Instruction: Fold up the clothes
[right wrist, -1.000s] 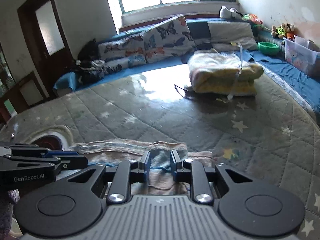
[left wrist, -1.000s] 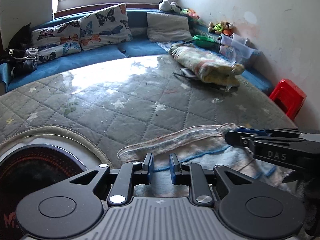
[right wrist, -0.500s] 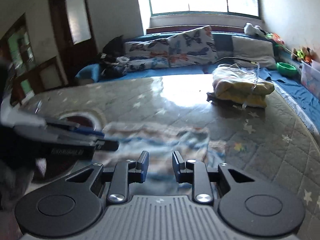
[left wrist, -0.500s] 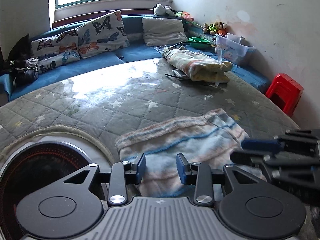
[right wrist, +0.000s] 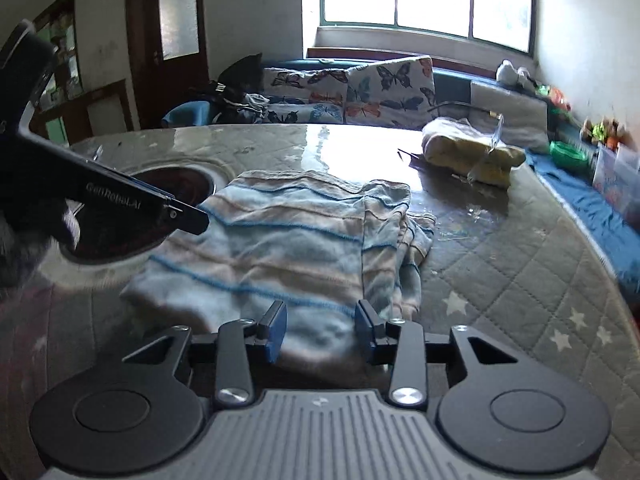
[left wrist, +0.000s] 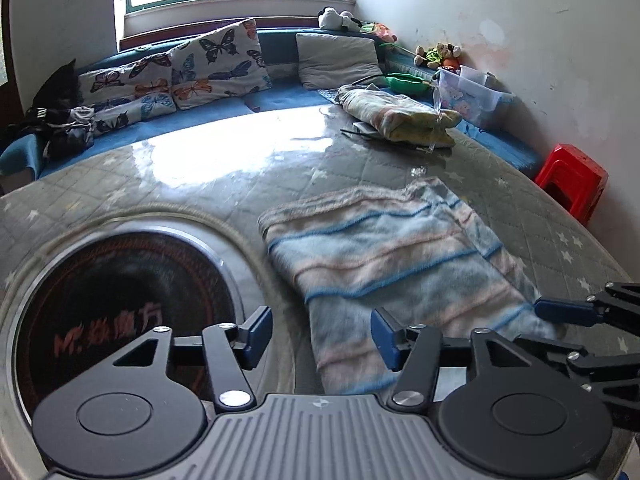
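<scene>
Left wrist view: the left gripper [left wrist: 321,338] has its fingers spread wide, holding nothing. The striped garment [left wrist: 392,256] lies folded flat on the quilted table cover [left wrist: 224,184], just right of the round cooktop [left wrist: 116,304]. The right gripper [left wrist: 576,312] enters at right over the garment's near corner; contact cannot be confirmed.

Right wrist view: the right gripper [right wrist: 321,330] is likewise wide apart and empty, above the garment's [right wrist: 280,240] near edge. A folded blanket [right wrist: 472,152] sits well apart at the far side.
</scene>
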Tool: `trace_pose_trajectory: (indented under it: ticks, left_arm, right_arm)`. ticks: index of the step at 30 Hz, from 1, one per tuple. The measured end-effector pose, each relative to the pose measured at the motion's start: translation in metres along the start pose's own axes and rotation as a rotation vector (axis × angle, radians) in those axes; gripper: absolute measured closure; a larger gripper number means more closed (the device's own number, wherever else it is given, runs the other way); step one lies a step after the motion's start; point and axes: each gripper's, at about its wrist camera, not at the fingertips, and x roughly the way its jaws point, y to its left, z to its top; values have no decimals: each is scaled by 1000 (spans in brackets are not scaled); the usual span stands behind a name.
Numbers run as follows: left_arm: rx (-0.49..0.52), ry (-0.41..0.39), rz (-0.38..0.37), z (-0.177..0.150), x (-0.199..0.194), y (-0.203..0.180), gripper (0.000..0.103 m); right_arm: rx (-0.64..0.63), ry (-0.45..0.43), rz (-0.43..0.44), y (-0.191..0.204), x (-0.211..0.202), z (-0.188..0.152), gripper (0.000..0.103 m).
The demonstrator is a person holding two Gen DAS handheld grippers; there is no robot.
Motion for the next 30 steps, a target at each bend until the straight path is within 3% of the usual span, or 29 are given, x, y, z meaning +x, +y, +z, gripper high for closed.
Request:
trace_pose_trajectory:
  ticks: [3, 5, 8, 11, 22, 30]
  left_arm:
    - [9, 16, 0, -10, -3, -4, 42]
    - [10, 20, 0, -15, -6, -6, 32]
    - [9, 12, 4, -20, -12, -11, 22]
    - [22, -2, 1, -23, -20, -18, 13]
    - [36, -28, -21, -30, -35, -32, 7]
    - [54, -34, -21, -35, -42, -40, 4]
  right_arm:
    - [29, 3, -15, -4, -5, -7, 64]
    - [50, -9, -19, -6, -10, -9, 61]
    - [59, -36, -23, -6, -19, -9, 43]
    - [67, -62, -35, -4, -25, -8, 34]
    - [149, -124, -108, -4, -38, -11, 2]
    - [163, -119, -158, 0, -40, -13, 0]
